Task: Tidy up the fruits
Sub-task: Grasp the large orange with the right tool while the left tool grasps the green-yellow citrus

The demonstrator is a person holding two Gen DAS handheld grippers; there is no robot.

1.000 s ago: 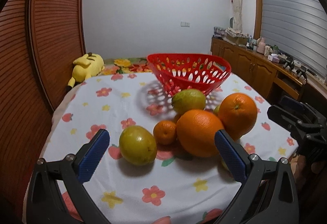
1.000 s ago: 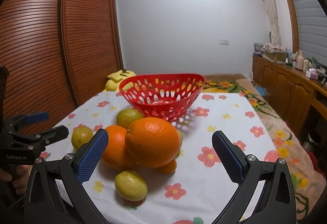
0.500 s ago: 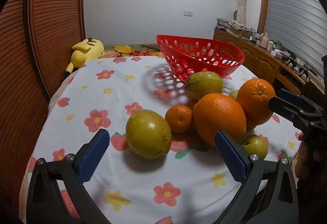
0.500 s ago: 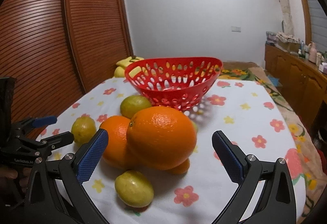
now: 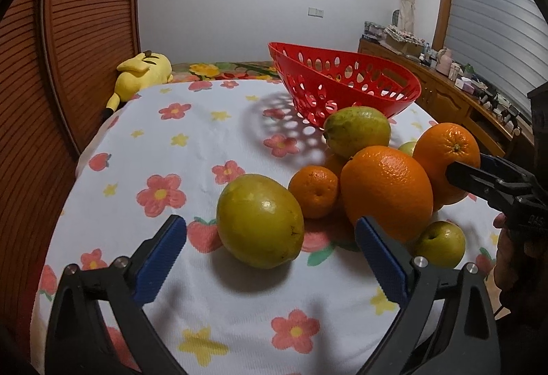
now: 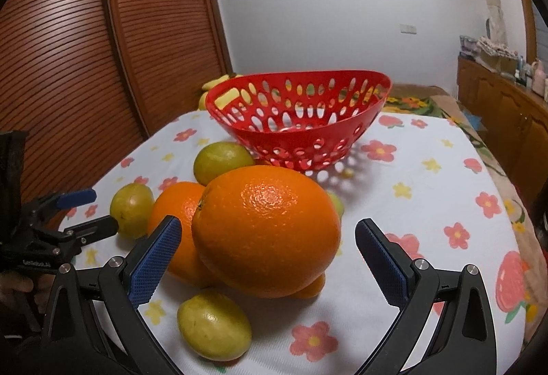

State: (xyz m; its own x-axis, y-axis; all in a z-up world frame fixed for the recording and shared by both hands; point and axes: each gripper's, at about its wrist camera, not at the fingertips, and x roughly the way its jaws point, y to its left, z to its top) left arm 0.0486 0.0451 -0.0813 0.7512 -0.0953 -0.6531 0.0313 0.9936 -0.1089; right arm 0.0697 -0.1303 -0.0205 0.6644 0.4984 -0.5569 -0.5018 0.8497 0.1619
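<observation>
Fruits sit bunched on the floral tablecloth (image 5: 205, 149), just in front of the red basket (image 5: 346, 84), none inside it. Left gripper (image 5: 270, 250) spread wide, a yellow-green fruit (image 5: 260, 221) between its blue pads, not touching. Mandarin (image 5: 313, 191) & big orange (image 5: 387, 193) right beside it. Right gripper (image 6: 267, 251) also wide, framing the front orange (image 6: 267, 231), w/ a small green fruit (image 6: 214, 323) below. Yellow plush (image 5: 144, 73) at the table's far left edge.
</observation>
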